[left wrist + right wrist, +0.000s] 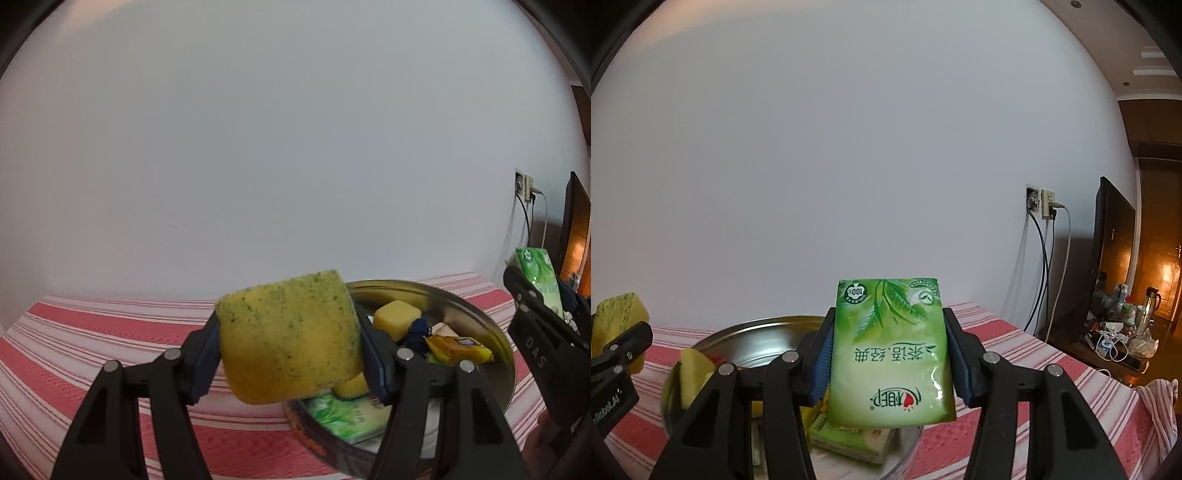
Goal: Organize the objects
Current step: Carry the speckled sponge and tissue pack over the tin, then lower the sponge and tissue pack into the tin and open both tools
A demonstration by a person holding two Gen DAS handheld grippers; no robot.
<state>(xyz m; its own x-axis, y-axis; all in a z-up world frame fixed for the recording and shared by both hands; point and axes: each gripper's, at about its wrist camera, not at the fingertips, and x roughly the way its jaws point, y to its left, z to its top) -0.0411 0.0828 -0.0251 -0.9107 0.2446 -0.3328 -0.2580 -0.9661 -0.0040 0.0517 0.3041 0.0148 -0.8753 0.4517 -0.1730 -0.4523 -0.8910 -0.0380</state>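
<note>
Above the striped desk (110, 332), both claws are raised with a load each. From the left wrist view, the left claw (290, 354) pinches a yellow sponge (288, 336) speckled with green, its blue pads pressed against the two ends; the sponge's long axis runs from about eight o'clock to two o'clock, tilted, and it hangs over the near-left rim of a round metal tin (476, 314). Inside the tin lie a small yellow block (395, 314), an orange wrapper (458, 349) and a green packet (343, 417).

At three o'clock in that view the right claw (554, 306) shows with its own load. Seen from its own camera, the right claw (888, 354) pinches a green tissue pack (890, 350) by its long sides; the pack stands upright, long axis twelve to six, its print upside down. Beneath it sits the tin (757, 332), and at nine o'clock the sponge (618, 314) shows in the other claw.
</note>
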